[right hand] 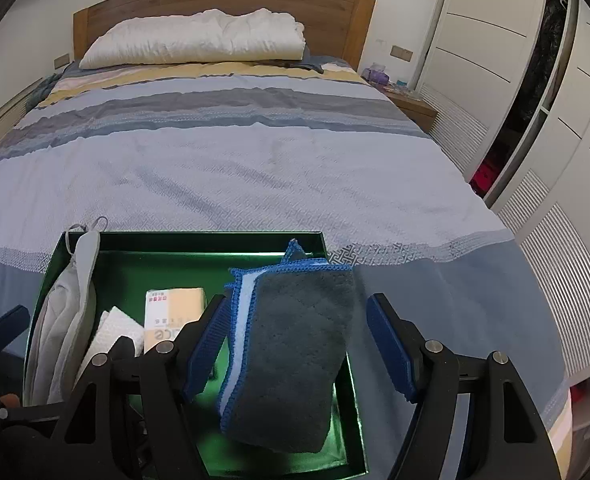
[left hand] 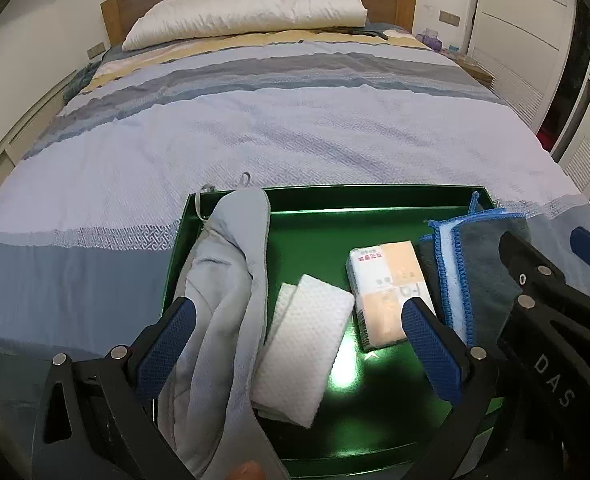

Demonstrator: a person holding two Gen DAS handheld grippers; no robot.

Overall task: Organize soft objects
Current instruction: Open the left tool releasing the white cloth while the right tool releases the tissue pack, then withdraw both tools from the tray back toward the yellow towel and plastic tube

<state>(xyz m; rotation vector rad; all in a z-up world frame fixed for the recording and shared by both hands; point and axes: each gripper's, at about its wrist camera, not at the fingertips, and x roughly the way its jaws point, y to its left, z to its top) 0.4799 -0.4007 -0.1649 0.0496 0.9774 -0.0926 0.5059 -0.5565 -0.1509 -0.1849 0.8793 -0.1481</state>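
Grey cloth (right hand: 295,352) lies between right gripper's (right hand: 299,350) spread fingers, untouched; left gripper (left hand: 295,344) open

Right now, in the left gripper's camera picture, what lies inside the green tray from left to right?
Pale blue-grey fabric pouch → folded white textured cloth → peach-and-white tissue pack → dark grey towel with blue stitched edging.

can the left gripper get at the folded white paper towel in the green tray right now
Probably yes. The left gripper is open, its jaws straddling the white paper towel from above, nothing covering it. The grey cloth lies close against its left edge and might get caught.
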